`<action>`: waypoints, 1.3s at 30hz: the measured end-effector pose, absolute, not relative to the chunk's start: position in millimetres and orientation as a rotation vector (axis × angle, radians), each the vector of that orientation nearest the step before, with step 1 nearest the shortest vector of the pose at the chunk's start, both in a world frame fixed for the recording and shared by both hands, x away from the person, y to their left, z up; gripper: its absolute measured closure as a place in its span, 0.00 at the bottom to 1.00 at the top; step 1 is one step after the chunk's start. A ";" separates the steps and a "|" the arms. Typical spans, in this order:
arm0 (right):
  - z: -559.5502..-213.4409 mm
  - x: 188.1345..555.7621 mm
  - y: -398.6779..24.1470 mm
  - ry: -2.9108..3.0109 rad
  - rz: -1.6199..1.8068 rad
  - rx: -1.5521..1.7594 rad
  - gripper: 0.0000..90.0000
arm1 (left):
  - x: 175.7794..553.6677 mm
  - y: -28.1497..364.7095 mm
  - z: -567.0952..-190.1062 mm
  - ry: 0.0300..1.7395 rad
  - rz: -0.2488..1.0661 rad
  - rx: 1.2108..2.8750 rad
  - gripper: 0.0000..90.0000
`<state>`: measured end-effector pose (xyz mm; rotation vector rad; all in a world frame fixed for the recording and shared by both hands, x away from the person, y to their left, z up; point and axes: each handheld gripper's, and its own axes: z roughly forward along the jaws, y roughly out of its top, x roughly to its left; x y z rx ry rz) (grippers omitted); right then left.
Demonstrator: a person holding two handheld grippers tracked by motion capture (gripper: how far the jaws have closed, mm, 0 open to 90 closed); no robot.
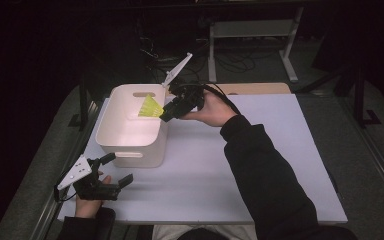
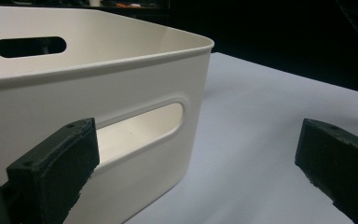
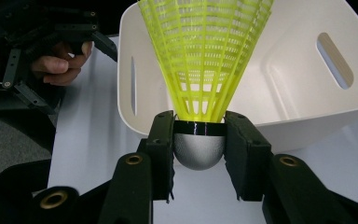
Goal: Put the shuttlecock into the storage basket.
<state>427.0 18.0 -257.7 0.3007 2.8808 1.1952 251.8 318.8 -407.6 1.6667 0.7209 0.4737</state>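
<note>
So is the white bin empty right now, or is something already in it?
Empty, as far as it shows: the bin's floor looks bare. The yellow shuttlecock is clamped in the right claw at its rim.

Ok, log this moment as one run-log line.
right gripper: shut on yellow shuttlecock, by its cap, over white bin rim | left gripper: open, empty, beside bin | shuttlecock: not yet dropped

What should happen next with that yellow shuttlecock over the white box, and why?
Probably open the right gripper and let the shuttlecock drop. Its jaws clamp the grey cork base, and the skirt already hangs over the open white bin, so little more travel seems needed.
</note>
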 end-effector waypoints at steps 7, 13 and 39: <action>-258.9 425.1 26.7 2.889 1.193 0.283 0.70 | 251.7 319.0 -407.5 0.719 0.474 1.667 0.00; -261.7 424.3 34.1 2.901 1.187 0.266 0.70 | 251.7 318.9 -407.5 0.720 0.473 1.666 0.00; -284.1 428.4 66.7 2.955 1.180 0.260 0.70 | 251.9 319.0 -407.5 0.718 0.468 1.668 0.00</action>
